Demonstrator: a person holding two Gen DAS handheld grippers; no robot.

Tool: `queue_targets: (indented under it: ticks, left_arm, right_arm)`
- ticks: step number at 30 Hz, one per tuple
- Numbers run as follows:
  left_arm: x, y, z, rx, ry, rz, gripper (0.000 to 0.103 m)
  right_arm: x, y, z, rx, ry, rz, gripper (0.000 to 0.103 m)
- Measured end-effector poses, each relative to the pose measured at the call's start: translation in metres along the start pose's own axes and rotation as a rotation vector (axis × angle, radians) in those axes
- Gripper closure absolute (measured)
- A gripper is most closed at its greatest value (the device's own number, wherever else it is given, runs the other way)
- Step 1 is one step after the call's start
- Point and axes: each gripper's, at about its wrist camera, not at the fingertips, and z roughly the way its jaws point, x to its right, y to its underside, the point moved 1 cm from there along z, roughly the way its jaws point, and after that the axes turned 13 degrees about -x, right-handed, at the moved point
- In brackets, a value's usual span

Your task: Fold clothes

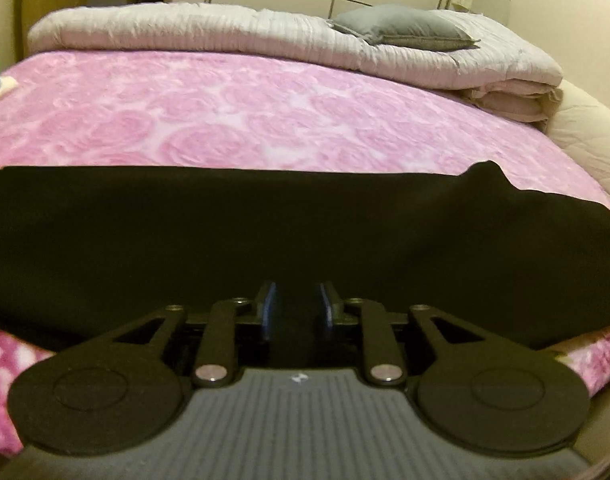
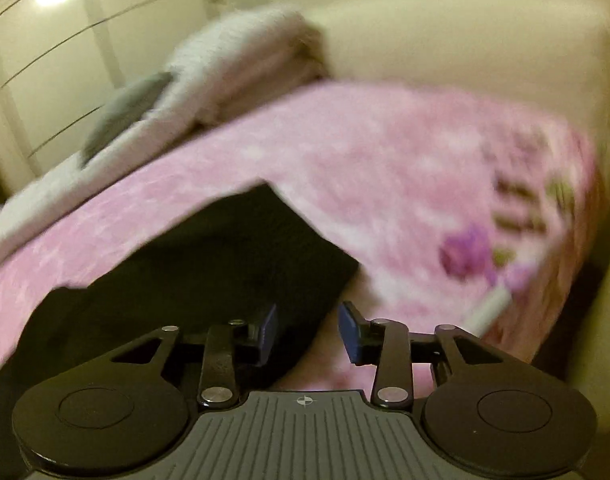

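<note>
Each hand-held gripper, left [image 1: 293,306] and right [image 2: 309,334], has black link arms with silver screws, round black discs, a ribbed grey body and blue pads [image 2: 269,330].

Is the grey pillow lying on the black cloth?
No, the grey pillow sits on the folded quilt, far from the black cloth.
</note>
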Motion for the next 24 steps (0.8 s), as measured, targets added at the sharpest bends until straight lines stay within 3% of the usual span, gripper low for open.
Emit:
queue_targets:
  ticks: [4, 7, 9, 11, 16, 24]
  left_arm:
    - [0.001, 0.005, -0.001, -0.033, -0.026, 0.014, 0.079]
    - [0.003, 0.01, -0.007, -0.058, -0.047, 0.029, 0.079]
    - [0.004, 0.013, -0.012, -0.071, -0.057, 0.035, 0.079]
    - [0.004, 0.015, -0.022, -0.079, -0.075, 0.029, 0.078]
    - [0.015, 0.02, -0.048, -0.08, -0.107, 0.049, 0.074]
    - [0.028, 0.042, -0.086, -0.044, -0.171, 0.116, 0.071]
  right_arm:
    - [-0.055, 0.028, 0.009, -0.006, -0.073, -0.226, 0.06]
    - [-0.079, 0.052, 0.04, -0.142, -0.008, -0.293, 0.06]
    - [-0.089, 0.061, 0.037, -0.143, 0.044, -0.314, 0.06]
    - [-0.099, 0.063, 0.021, -0.172, 0.048, -0.305, 0.06]
    - [-0.116, 0.074, -0.014, -0.163, -0.057, -0.227, 0.06]
    - [-0.132, 0.086, -0.038, -0.177, -0.087, -0.217, 0.06]
